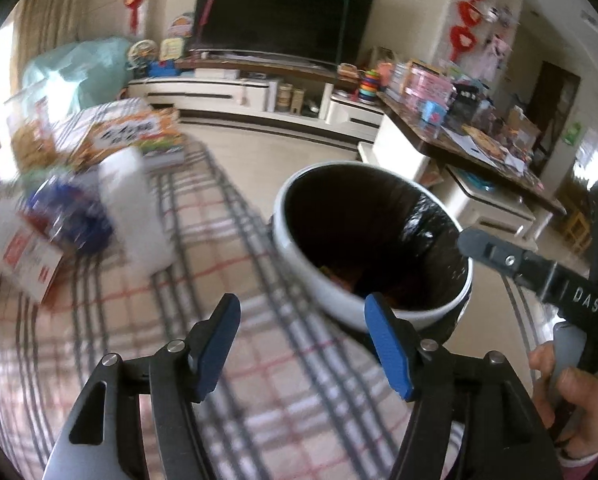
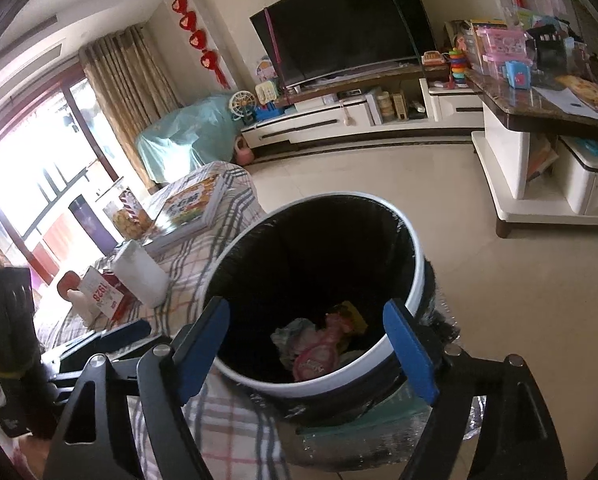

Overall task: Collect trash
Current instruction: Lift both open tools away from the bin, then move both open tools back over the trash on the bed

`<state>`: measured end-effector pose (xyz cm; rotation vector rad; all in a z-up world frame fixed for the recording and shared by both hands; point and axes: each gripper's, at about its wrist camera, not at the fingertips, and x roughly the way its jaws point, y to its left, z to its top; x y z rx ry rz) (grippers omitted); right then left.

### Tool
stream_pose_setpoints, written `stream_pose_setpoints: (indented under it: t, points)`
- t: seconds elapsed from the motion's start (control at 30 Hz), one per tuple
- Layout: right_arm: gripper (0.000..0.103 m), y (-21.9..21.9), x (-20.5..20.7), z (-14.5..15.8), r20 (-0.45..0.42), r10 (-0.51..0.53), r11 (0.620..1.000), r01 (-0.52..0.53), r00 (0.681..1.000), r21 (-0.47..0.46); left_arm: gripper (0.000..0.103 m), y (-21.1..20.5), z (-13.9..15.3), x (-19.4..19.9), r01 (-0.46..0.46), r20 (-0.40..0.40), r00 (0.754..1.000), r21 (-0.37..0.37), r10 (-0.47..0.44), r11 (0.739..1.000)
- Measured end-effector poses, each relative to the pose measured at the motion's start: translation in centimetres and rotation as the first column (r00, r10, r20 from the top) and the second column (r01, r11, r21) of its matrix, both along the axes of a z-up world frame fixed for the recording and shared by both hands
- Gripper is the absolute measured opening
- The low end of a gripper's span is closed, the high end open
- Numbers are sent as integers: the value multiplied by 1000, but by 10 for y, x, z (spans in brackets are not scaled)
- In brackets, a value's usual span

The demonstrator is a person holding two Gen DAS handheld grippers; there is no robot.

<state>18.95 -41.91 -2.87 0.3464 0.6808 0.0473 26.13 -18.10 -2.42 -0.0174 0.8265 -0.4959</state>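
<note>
Beside the plaid-covered surface (image 2: 235,412) stands the black-lined trash bin (image 2: 413,276) with wrappers (image 2: 319,356) inside, the right tool (image 2: 307,344) wide open and empty above it, drop apparently done, so the empty, open left tool (image 1: 303,344) should likely fetch the blue packet (image 1: 75,216).

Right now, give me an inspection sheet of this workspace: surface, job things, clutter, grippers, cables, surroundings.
Surface: plaid cloth covers the table, beside the bin.
Job's things: white-rimmed trash bin with black liner; pink wrapper and crumpled scraps lie inside.
Clutter: paper roll, red-and-white carton, books, snack bag on the cloth.
Grippers: left gripper open, nothing between the pads, over the cloth; right gripper open, empty, above the bin's mouth.
Cables: nothing seen.
Surroundings: television on a low cabinet, curtained window, toy-laden counter, tiled floor.
</note>
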Motion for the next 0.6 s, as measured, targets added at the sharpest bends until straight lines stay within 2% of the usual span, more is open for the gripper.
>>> stream_pose_setpoints:
  t: [0.37, 0.6]
  points:
    - [81, 41, -8, -1, 5, 62, 998, -62, 998, 12, 64, 63, -3, -32, -126, -25, 992, -19, 126, 992]
    - [81, 80, -7, -3, 8, 123, 992, -123, 992, -7, 65, 103, -6, -43, -211, -45, 977, -25, 210, 977]
